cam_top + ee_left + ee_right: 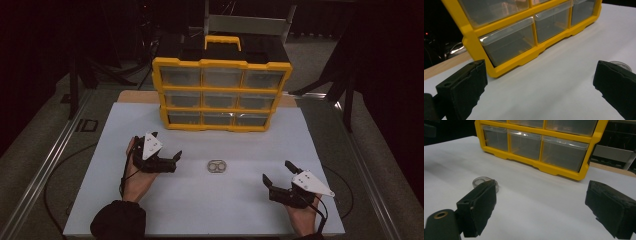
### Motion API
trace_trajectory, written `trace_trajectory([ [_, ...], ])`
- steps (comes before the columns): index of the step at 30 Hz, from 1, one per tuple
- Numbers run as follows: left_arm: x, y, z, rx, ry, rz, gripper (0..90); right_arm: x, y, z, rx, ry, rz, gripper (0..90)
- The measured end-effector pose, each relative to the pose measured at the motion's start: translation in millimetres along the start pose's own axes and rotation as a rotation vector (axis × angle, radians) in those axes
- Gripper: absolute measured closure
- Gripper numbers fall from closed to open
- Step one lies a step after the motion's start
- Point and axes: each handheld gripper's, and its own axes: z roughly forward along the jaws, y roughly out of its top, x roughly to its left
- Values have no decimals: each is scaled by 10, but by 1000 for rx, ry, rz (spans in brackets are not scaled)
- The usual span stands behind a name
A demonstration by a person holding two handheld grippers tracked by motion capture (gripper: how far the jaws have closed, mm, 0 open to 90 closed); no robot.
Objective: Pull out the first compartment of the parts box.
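Honestly, with my left gripper [167,149] and right gripper [276,172] both spread wide and empty, I judge the small metal ring piece [217,167] lying in front of the yellow drawer organizer [221,95] light, stiff, slippery, best pinched across its rim.

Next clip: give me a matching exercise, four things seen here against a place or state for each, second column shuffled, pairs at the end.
Things:
1. drawer cabinet
2. small metal piece
3. left claw
4. right claw

Places or states:
A. flat on the white table, between the two claws
B. open, at the table's right near edge
C. upright at the table's far side, drawers shut
D. open, left of the metal piece

Pairs: 1-C, 2-A, 3-D, 4-B
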Motion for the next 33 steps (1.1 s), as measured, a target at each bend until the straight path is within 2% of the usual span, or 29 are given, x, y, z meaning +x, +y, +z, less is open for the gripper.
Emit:
trace_trajectory([
  [12, 5, 89, 190, 25, -2, 49, 1, 8, -4, -1, -2, -7, -2, 100],
  [18, 21, 86, 301, 51, -7, 63, 1, -1, -3, -17, -4, -17, -6, 100],
  [20, 29, 86, 356, 74, -7, 84, 1, -8, -9, -15, -3, -20, -3, 100],
  [24, 22, 86, 443, 87, -10, 90, 1, -13, -12, -12, -2, -24, -3, 100],
  [33, 1, 118, 564, 116, -7, 132, 1, -14, -10, -23, -8, -32, -6, 100],
])
